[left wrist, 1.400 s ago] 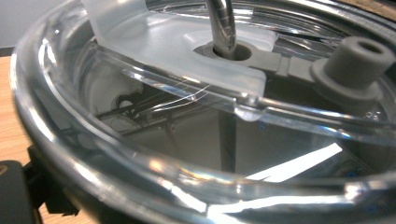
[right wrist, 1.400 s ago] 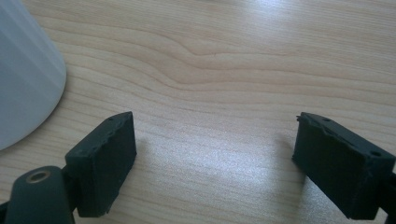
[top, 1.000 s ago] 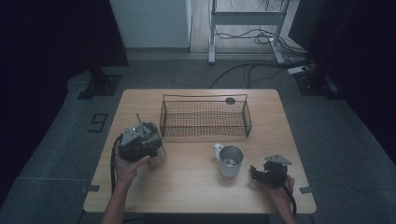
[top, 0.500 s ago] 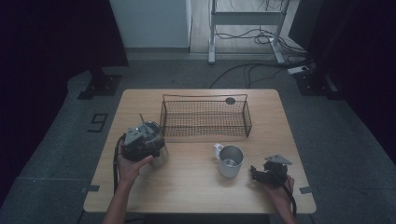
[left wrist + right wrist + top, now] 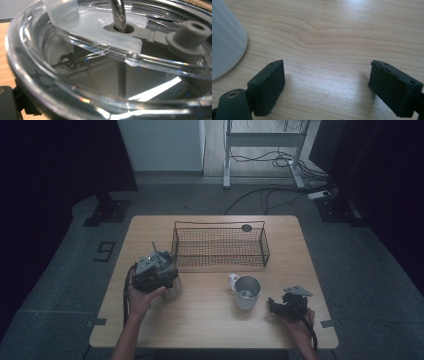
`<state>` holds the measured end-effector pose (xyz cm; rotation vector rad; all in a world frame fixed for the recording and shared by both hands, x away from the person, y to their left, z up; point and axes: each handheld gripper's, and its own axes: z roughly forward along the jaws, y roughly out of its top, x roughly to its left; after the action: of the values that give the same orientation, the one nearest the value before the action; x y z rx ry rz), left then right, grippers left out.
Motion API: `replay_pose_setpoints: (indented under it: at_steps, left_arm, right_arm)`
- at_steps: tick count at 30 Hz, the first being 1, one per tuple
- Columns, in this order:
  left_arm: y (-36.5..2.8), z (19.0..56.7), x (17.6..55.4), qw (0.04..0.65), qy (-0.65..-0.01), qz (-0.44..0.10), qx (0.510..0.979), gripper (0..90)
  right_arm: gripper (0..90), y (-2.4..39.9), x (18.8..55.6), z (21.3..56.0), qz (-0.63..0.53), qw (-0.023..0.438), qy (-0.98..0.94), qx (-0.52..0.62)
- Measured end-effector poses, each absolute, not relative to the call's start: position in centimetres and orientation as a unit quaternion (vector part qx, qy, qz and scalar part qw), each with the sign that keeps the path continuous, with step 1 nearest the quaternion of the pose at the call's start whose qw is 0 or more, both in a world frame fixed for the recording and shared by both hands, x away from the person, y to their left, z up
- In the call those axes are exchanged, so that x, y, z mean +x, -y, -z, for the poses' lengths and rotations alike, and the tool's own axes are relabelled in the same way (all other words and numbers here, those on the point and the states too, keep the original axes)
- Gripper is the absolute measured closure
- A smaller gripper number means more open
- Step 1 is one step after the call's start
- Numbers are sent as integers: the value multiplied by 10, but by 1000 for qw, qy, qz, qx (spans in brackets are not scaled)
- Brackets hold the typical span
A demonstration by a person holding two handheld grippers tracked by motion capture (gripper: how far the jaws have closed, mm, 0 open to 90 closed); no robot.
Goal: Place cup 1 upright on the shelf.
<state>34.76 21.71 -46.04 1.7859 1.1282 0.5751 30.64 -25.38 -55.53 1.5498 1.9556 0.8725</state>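
Left gripper [image 5: 156, 270] has the clear lidded cup [image 5: 105, 75] clamped, lifted just off the basket's [image 5: 220, 226] left end (metal straw poking up). Lowering it in looks next. Right gripper [image 5: 327, 85] sits wide open by the mug [image 5: 247, 292].

The right gripper [image 5: 327, 87] has its two black jaws spread wide apart, with nothing between them. Bare light-wood worktop [image 5: 332, 37] lies between and beyond the jaws. A white mug [image 5: 224, 42] stands ahead of the left jaw, to its outer side, clear of it, its rounded wall cut by the frame edge.
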Motion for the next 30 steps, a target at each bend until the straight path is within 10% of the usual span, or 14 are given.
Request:
replay_pose_setpoints:
  at_steps: [30]
  left_arm:
    - [-200,452,351,466,-446,-225,731,38]
  right_arm:
    - [130,254,306,555,-320,247,-717,568]
